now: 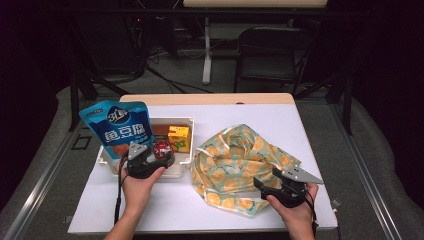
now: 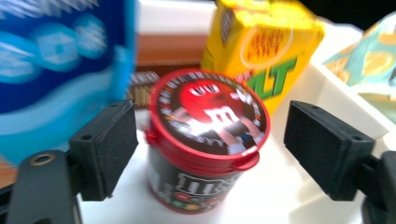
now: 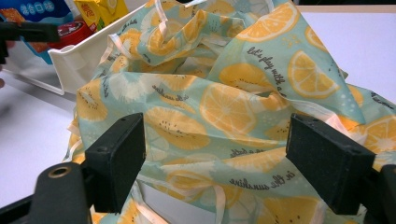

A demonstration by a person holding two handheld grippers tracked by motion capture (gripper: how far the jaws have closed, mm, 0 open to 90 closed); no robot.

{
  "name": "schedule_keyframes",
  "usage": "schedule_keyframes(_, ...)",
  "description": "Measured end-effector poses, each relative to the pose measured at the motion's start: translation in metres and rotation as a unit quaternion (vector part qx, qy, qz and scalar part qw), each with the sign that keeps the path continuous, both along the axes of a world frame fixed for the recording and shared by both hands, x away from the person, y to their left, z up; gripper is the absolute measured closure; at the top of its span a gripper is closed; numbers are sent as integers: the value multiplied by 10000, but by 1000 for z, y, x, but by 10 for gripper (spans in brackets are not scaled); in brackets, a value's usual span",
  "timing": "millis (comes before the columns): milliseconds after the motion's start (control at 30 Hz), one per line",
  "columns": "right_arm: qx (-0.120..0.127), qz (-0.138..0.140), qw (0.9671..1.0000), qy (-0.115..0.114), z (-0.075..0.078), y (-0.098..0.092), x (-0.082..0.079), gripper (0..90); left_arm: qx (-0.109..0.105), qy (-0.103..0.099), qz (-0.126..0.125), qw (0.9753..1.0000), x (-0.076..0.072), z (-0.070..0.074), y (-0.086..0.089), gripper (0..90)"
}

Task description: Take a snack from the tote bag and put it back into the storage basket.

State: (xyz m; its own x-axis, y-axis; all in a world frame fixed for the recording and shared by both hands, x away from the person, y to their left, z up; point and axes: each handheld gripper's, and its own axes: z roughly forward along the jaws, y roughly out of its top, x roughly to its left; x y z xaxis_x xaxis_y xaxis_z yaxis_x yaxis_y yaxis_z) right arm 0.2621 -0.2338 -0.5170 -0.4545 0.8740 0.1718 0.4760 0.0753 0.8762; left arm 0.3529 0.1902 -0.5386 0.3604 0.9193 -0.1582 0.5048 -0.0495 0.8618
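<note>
Candy tub: a small round red-lidded plastic candy tub (image 2: 205,140) with a dark printed body stands upright in the white rectangular plastic bin (image 1: 186,121), near its front wall.
Left tongs: the left tongs (image 2: 210,149) are spread wide, one black pad (image 2: 105,147) on each side of the tub, neither touching it.
Bin neighbours: a yellow cardboard drink carton (image 2: 264,51) stands just behind the tub; a tall blue foil snack pouch (image 1: 119,127) stands upright at the bin's left end; something brown lies at the back, too blurred to tell.
Bag: a crumpled pale-green fabric bag printed with orange slices (image 1: 240,167) lies on the white worktop (image 1: 310,135), touching the bin's right side.
Right tongs: the right tongs (image 3: 217,163) gape wide at the bag's near edge, cloth between the pads, not pinched.
Hands: a person's hand grips each tool from the near edge.
</note>
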Motion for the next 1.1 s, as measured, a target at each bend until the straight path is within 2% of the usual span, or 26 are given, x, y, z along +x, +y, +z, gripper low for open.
schedule_keyframes(67, 10, -17, 10000, 1, 0, 0, 0, 198, 165, 50, 44, 9998, 4, -4, -5, 158)
schedule_keyframes(133, 20, -27, 10000, 13, -1, -1, 1, 198, 170, 135, 56, 9997, 9, -6, -6, 169)
schedule_keyframes(200, 3, -29, 10000, 24, -1, -2, 1, 199, 226, 136, 92, 9996, 10, -7, -5, 236)
schedule_keyframes(233, 5, -39, 10000, 30, -2, -2, 1, 199, 287, 109, 66, 9995, 10, -7, -5, 240)
schedule_keyframes(400, -22, -20, 10000, 48, -2, -1, 2, 199, 319, 93, -108, 9994, 1, -7, -12, 247)
schedule_keyframes(533, -17, -14, 10000, 61, -3, 0, 2, 198, 231, 133, -179, 9995, -1, -5, -15, 238)
schedule_keyframes(633, -19, -21, 10000, 55, -3, -1, 2, 198, 35, 34, -309, 9995, -6, 3, -8, 155)
schedule_keyframes(700, -20, -17, 10000, 68, -3, -2, 2, 198, -25, -79, -379, 9992, -12, 10, -2, 151)
schedule_keyframes(767, 13, -36, 10000, 63, -4, -2, 3, 198, -177, -323, -422, 9984, -21, 17, 7, 172)
schedule_keyframes(800, -18, -35, 10000, 82, -4, -3, 3, 198, -186, -430, -486, 9977, -25, 19, 11, 219)
schedule_keyframes(867, 0, -24, 10000, 73, -4, -2, 3, 198, -355, -601, -508, 9963, -31, 20, 20, 404)
schedule_keyframes(900, 7, -27, 10000, 55, -4, -2, 3, 198, -533, -625, -519, 9953, -32, 20, 26, 492)
schedule_keyframes(933, -8, -27, 10000, 60, -3, -2, 2, 198, -556, -620, -484, 9954, -33, 19, 29, 569)
schedule_keyframes(967, -12, -22, 10000, 62, -3, -1, 2, 198, -601, -557, -404, 9958, -32, 17, 32, 660)
schedule_keyframes(1000, -6, -18, 10000, 59, -3, -1, 2, 198, -683, -363, -312, 9965, -29, 14, 36, 737)
schedule_keyframes(1033, -11, -14, 10000, 55, -3, -1, 3, 198, -681, -256, -202, 9971, -27, 12, 38, 806)
schedule_keyframes(1067, -14, -15, 10000, 53, -3, -1, 3, 198, -603, -120, 20, 9981, -25, 9, 39, 858)
schedule_keyframes(1100, -19, -17, 10000, 52, -3, -1, 3, 198, -636, -57, 73, 9979, -23, 6, 39, 894)
